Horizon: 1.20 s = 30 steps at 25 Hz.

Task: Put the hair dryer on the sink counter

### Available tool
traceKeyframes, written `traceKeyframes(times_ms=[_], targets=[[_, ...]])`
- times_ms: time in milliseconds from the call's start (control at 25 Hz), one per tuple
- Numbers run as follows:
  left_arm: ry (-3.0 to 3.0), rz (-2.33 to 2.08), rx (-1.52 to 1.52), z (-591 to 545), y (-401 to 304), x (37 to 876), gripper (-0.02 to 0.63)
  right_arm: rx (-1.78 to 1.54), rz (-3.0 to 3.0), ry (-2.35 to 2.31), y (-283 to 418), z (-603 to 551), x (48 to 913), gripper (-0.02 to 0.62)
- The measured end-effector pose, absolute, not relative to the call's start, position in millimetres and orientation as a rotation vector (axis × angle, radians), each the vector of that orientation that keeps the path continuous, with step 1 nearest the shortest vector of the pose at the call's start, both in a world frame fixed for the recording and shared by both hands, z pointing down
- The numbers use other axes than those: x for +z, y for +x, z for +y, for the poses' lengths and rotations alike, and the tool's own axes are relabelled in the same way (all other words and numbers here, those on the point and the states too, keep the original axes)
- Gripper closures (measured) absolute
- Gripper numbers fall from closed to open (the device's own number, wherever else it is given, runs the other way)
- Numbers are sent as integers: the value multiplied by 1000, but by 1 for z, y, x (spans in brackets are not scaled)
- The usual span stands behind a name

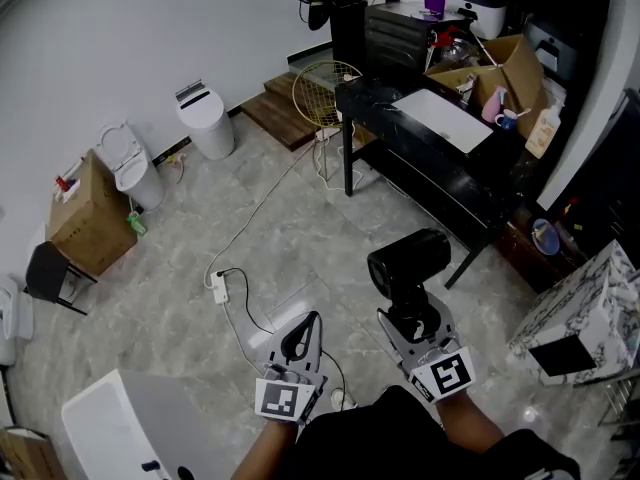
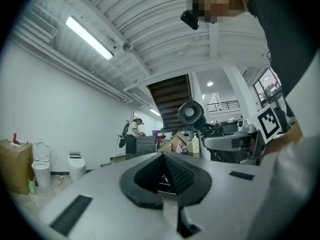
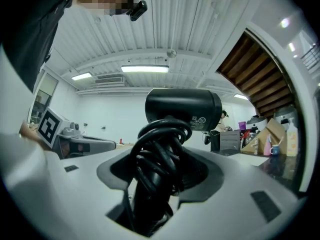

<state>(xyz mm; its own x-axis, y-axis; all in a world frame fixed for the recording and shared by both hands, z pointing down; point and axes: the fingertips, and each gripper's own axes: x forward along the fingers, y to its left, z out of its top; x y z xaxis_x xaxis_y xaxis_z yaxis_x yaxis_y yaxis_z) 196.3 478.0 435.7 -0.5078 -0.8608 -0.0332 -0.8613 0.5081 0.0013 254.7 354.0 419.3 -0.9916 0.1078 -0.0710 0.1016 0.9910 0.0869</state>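
Note:
A black hair dryer (image 1: 410,258) with its cord coiled round the handle stands upright in my right gripper (image 1: 413,320), which is shut on the handle. In the right gripper view the barrel (image 3: 182,109) sits sideways above the jaws, and the cord loops fill the gap at my right gripper (image 3: 160,176). My left gripper (image 1: 300,340) is held beside it, to the left, over the floor. Its dark pads meet with nothing between them (image 2: 165,176). The left gripper view shows the dryer's round rear grille (image 2: 190,113) to the right.
A black table (image 1: 372,103) with a white panel stands ahead. Behind it is an open cardboard box (image 1: 505,68). At the right is a marbled box (image 1: 575,313). On the stone floor lie a power strip and cable (image 1: 218,288). A white bin (image 1: 205,118), a toilet (image 1: 130,168) and a carton (image 1: 85,213) line the left wall.

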Motion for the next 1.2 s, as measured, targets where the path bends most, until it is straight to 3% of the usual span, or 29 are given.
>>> traceKeyframes(times_ms=[600, 1200], targets=[[-1561, 2713, -4, 418, 113, 447, 607, 126, 3044, 191, 162, 306, 430, 348], [-1504, 2737, -56, 312, -13, 443, 607, 243, 3076, 142, 66, 174, 424, 347]])
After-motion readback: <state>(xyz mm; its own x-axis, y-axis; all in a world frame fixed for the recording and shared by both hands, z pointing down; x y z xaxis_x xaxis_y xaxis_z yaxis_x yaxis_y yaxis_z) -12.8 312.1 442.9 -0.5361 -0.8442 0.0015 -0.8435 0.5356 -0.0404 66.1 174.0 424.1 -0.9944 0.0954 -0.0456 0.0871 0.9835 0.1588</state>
